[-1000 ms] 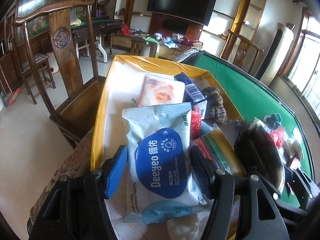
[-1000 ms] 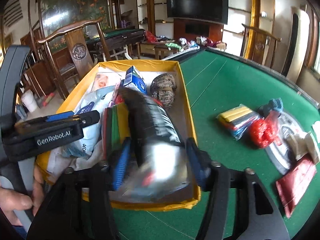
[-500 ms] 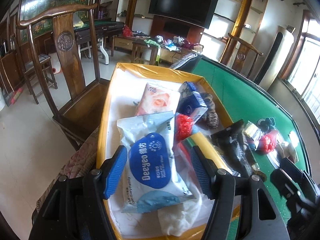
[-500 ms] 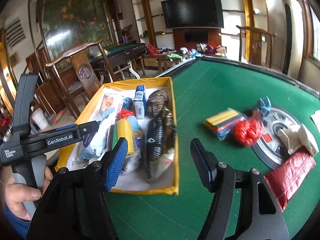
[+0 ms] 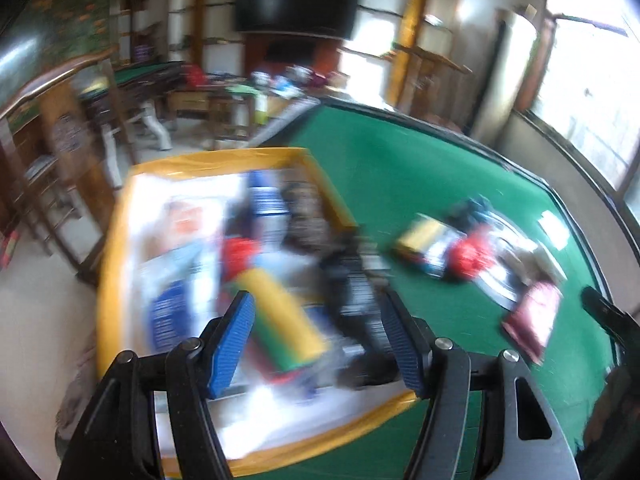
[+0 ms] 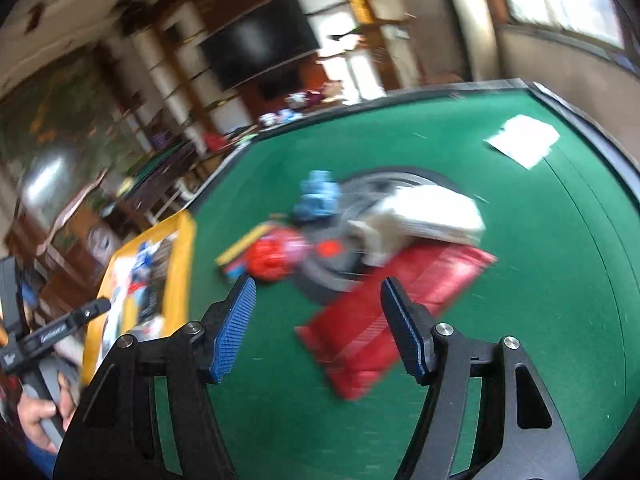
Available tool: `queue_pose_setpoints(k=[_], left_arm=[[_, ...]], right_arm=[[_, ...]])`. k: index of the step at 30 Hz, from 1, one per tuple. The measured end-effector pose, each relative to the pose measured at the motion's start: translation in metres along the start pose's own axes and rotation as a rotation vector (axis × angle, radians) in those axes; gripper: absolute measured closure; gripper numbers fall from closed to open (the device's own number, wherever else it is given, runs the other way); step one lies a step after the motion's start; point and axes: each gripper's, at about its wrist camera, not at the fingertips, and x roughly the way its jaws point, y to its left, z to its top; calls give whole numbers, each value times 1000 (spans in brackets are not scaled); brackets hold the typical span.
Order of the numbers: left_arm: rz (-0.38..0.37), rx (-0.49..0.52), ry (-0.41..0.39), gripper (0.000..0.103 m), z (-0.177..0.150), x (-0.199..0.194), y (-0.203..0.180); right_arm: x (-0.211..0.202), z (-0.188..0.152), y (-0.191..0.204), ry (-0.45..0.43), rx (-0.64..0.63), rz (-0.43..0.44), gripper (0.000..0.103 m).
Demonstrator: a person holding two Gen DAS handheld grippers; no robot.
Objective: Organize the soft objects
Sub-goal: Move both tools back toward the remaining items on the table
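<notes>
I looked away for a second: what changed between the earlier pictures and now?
The right tool let a dark packet drop into the yellow box, then swung over to the red pouch, jaws open and empty. The left tool stays open above the box.

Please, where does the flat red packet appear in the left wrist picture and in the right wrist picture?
Left wrist view: the red packet lies at the right, on the green table, far from the yellow box.
Right wrist view: the red packet lies at the centre, just ahead of the open right gripper.
Shared landmark: the round grey disc beside the packet.
</notes>
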Motion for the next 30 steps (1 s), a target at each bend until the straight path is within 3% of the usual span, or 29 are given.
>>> queue_pose_setpoints(k=[3, 7, 10, 14, 17, 20, 22, 27, 30], left_arm=[[-75, 84, 43, 37, 12, 9, -38], [-132, 204, 142, 37, 40, 41, -93], [-105, 246, 209, 37, 59, 76, -115], [-90, 232, 371, 37, 70, 138, -124], [-53, 194, 370, 37, 77, 163, -122], [-93, 144, 414, 37, 80, 180, -118], [-69, 128, 454, 34, 80, 189, -118], [-1, 129, 489, 31, 79, 194, -131], [4, 203, 514, 26, 75, 195, -150]], right_arm=[[2, 0, -32, 20, 91, -10, 37], [4, 2, -38, 58, 145, 73, 37], [2, 2, -35, 57, 138, 93, 37], [3, -1, -38, 74, 154, 121, 37], [4, -3, -37, 95, 165, 149, 37], [5, -4, -37, 102, 165, 154, 37], [6, -4, -37, 108, 169, 155, 37], [9, -6, -38, 122, 179, 156, 37], [7, -5, -39, 121, 181, 153, 37]])
